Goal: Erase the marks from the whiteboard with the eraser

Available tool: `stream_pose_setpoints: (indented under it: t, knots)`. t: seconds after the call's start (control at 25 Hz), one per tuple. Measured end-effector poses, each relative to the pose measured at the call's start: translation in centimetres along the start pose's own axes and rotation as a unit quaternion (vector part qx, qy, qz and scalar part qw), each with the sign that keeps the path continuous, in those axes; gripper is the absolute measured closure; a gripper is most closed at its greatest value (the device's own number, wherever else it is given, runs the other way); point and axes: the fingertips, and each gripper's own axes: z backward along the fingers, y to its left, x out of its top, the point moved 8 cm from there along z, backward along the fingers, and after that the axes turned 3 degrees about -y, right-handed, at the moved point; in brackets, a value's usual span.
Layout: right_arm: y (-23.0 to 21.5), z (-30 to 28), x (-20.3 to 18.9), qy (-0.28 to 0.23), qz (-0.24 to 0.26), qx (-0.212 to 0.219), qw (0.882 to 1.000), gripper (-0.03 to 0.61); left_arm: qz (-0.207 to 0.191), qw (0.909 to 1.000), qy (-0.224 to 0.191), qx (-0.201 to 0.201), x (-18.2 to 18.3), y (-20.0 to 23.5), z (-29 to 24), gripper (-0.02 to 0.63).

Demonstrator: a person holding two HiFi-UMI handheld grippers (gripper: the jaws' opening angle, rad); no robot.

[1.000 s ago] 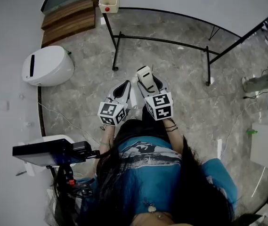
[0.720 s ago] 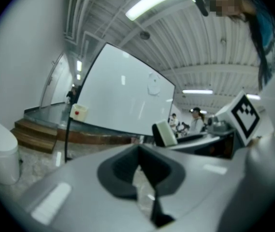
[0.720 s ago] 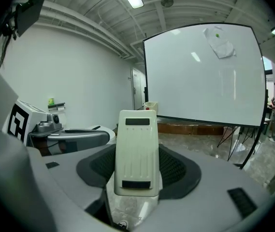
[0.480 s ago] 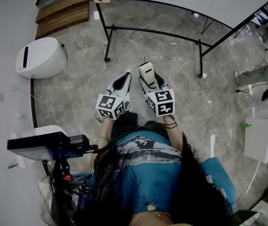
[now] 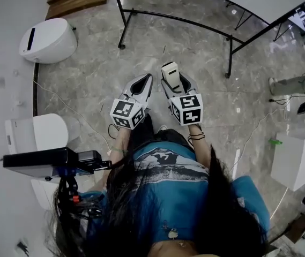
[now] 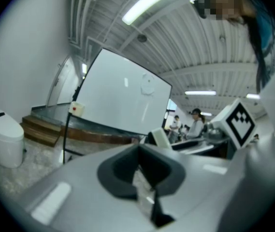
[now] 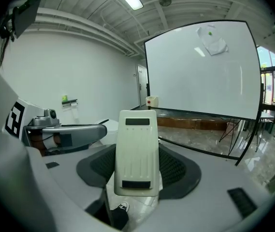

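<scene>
A: What's changed in the last sec?
B: The head view has slid. The board's stand (image 5: 179,22) is now up nr the top edge, and the yellow box that hung on it is out of frame. Both grippers sit a bit higher too. Could be a head dip or a step, can't tell which.
A: Fingers?
B: R gripper (image 5: 172,85) is pinching the eraser (image 7: 136,149), which stands upright btwn the fingers. L gripper (image 5: 140,89) has its fingers pressed together w/ nothing btwn them.
A: Board?
B: Board (image 7: 200,71) is straight ahead in the right gripper view, well apart from the eraser, no contact. There's a pale patch (image 7: 213,43) and a green dot (image 7: 209,33) nr its top. Can't say if they're ink or smth stuck on.
A: So for the task?
B: IMO nothing's wiped yet, approach phase. The eraser's secured, so next is closing the gap and lifting the R arm high, since the marks sit nr the top.
</scene>
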Motion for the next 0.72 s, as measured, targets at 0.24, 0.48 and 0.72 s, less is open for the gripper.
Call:
stream_pose_setpoints:
  t: [0.24,0.48,0.72]
  knots:
    - [-0.5,3.3,-1.9,0.002,0.009,0.018,1.0,0.316,-0.011,0.9998,-0.007,0.012,-1.1,-4.1,1.3,0.612]
    - [-0.3,5.1,-2.7,0.001,0.02,0.025,0.999,0.316,-0.023,0.9994,-0.017,0.021,-1.3,-5.9,2.6,0.612]
    - [0.1,6.5,-3.3,-0.003,0.024,0.032,0.999,0.316,-0.032,0.999,-0.019,0.025,-1.4,-7.4,3.5,0.612]
